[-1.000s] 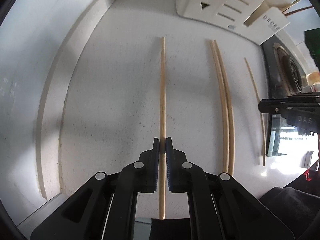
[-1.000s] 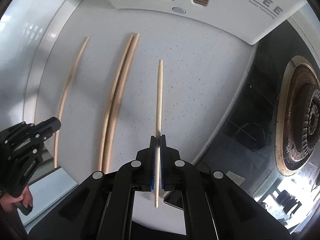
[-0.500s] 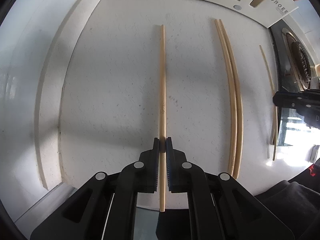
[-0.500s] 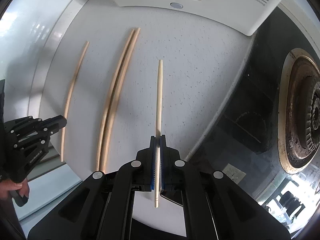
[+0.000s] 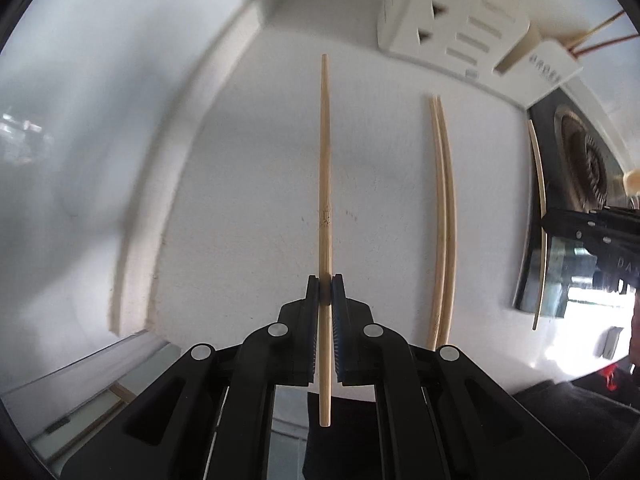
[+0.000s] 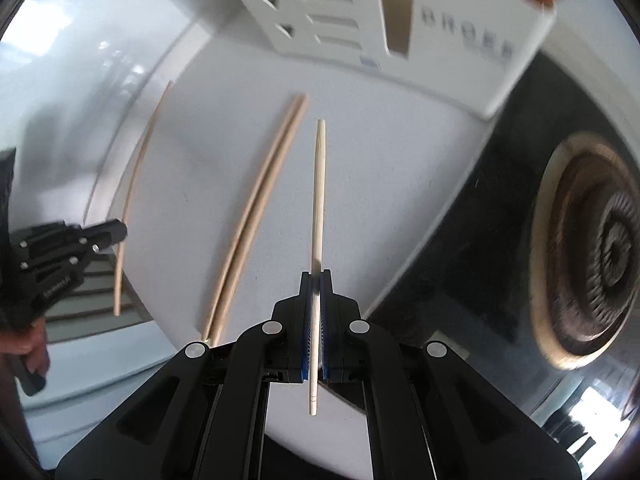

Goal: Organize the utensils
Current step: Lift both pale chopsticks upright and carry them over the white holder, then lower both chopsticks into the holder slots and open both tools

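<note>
Each tool (image 5: 325, 280) (image 6: 316, 274) clamps a chopstick (image 5: 325, 168) (image 6: 318, 200); white holder (image 5: 472, 32) holds sticks (image 5: 596, 36).

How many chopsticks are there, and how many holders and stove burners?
Chopsticks held in grippers: 2 (left gripper, right gripper)
Chopsticks lying on the counter: 2
White utensil holder: 1
Stove burner: 1
Total: 6

Both wrist cameras look forward and down along their claws, close over the surface (image 5: 248, 184), sharing the chopstick pair (image 5: 444, 216) and holder (image 6: 460, 36).
</note>
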The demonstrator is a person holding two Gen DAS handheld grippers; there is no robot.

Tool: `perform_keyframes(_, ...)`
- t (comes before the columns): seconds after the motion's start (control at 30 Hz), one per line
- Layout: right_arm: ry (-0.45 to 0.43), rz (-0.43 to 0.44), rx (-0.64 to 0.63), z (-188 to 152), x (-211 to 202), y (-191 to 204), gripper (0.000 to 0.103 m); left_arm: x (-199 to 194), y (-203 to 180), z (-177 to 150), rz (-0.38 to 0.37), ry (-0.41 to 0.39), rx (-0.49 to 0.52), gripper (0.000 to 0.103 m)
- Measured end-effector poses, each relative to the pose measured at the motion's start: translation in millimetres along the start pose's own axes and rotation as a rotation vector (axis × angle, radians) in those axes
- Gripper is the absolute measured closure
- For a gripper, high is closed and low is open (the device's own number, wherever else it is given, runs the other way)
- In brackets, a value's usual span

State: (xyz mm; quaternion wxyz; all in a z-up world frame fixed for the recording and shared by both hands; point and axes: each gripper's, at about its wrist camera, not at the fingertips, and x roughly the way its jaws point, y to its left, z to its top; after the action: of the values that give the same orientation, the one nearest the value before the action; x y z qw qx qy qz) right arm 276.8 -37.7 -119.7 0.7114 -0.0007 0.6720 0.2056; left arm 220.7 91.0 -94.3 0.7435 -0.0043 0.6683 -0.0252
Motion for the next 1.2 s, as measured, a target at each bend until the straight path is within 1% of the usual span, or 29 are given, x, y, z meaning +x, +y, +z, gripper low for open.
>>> perform_keyframes(0.03,-0.02,-0.001,-0.018,0.9,-4.7,2.1,0.098,-7.1,0.0,-2.2,0.007,-0.028,-0.005,0.097)
perform_keyframes(0.1,-0.032,-0.003,-0.029,1.6,-8.0,2.8,0.098,-19.6,-7.4,-2.7,0.002,-0.067,-0.015,0.097)
perform_keyframes(0.2,-0.074,0.0,-0.045,0.8,-14.2,2.4,0.098,-35.0,-10.6,-2.5,-0.001,-0.114,-0.021,0.097)
perform_keyframes(0.23,-0.092,0.005,-0.054,1.7,-18.7,2.5,0.098,-43.5,-14.6,-1.0,-0.003,-0.147,-0.027,0.097)
perform_keyframes(0.27,-0.104,0.015,-0.065,2.0,-19.6,2.1,0.098,-51.2,-8.0,-0.9,-0.005,-0.17,-0.027,0.097)
perform_keyframes(0.3,-0.125,0.021,-0.079,3.3,-25.1,3.6,0.098,-62.3,-11.4,0.7,-0.006,-0.226,-0.029,0.097)
perform_keyframes(0.4,-0.201,0.009,-0.123,12.9,-47.7,7.7,0.098,-78.9,-24.5,9.0,0.023,-0.314,-0.014,0.097)
perform_keyframes(0.43,-0.223,0.013,-0.128,13.7,-52.3,7.8,0.098,-88.4,-27.0,7.9,0.008,-0.361,-0.01,0.097)
perform_keyframes(0.5,-0.261,0.022,-0.133,14.2,-60.1,7.7,0.098,-101.9,-32.7,10.1,-0.004,-0.423,0.002,0.097)
perform_keyframes(0.53,-0.277,0.022,-0.136,15.1,-63.0,7.9,0.098,-109.4,-37.0,15.0,-0.011,-0.466,0.006,0.097)
perform_keyframes(0.63,-0.345,0.032,-0.146,17.1,-75.4,8.5,0.098,-121.2,-43.3,28.1,-0.019,-0.538,0.003,0.097)
perform_keyframes(0.7,-0.389,0.039,-0.151,16.0,-81.5,9.3,0.098,-127.7,-47.2,36.0,-0.031,-0.612,0.003,0.097)
perform_keyframes(0.73,-0.422,0.036,-0.153,16.8,-86.9,8.3,0.098,-130.9,-48.2,37.2,-0.034,-0.633,0.007,0.097)
perform_keyframes(0.83,-0.483,0.037,-0.141,19.5,-99.5,2.4,0.098,-135.4,-53.3,44.0,-0.055,-0.677,0.008,0.097)
perform_keyframes(0.9,-0.508,0.037,-0.129,23.0,-104.2,-2.0,0.098,-137.8,-52.8,48.3,-0.071,-0.691,0.011,0.097)
perform_keyframes(0.97,-0.547,0.047,-0.116,24.8,-110.9,-7.7,0.098,-139.8,-54.0,53.4,-0.105,-0.724,0.009,0.097)
perform_keyframes(1.03,-0.563,0.044,-0.11,25.8,-115.3,-10.2,0.098,-143.7,-56.4,57.6,-0.123,-0.752,0.01,0.097)
perform_keyframes(1.13,-0.611,0.039,-0.12,29.3,-121.4,-11.6,0.098,-152.4,-59.2,59.7,-0.153,-0.814,0.011,0.097)
perform_keyframes(1.2,-0.639,0.038,-0.117,30.1,-126.2,-13.8,0.098,-159.9,-59.4,58.6,-0.183,-0.879,0.01,0.097)
